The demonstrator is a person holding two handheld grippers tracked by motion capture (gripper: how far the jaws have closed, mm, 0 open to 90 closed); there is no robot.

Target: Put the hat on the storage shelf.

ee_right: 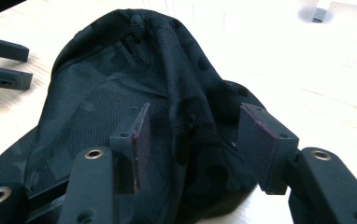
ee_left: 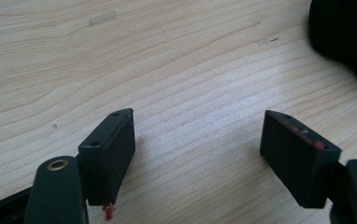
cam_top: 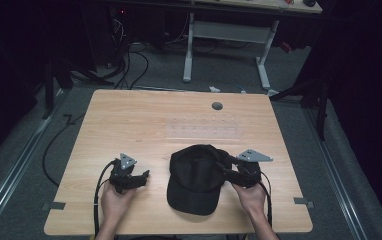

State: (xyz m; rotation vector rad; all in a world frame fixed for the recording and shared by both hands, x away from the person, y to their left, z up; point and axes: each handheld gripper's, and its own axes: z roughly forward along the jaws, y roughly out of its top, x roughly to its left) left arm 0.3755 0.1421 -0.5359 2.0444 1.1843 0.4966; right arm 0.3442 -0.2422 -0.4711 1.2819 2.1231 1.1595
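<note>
A black baseball cap lies on the wooden table, brim toward the near edge. At the cap's right side, my right gripper points left into the crown. In the right gripper view its jaws stand apart with the cap's mesh fabric between them and a gap on each side. To the left of the cap, my left gripper is open over bare wood. In the left gripper view nothing sits between the jaws, and the cap's edge is at the top right. The left gripper also appears beyond the cap.
A round grey grommet sits near the table's far edge, with a clear plastic strip in front of it. Grey tape marks flag the near corners. A white desk frame and floor cables lie beyond.
</note>
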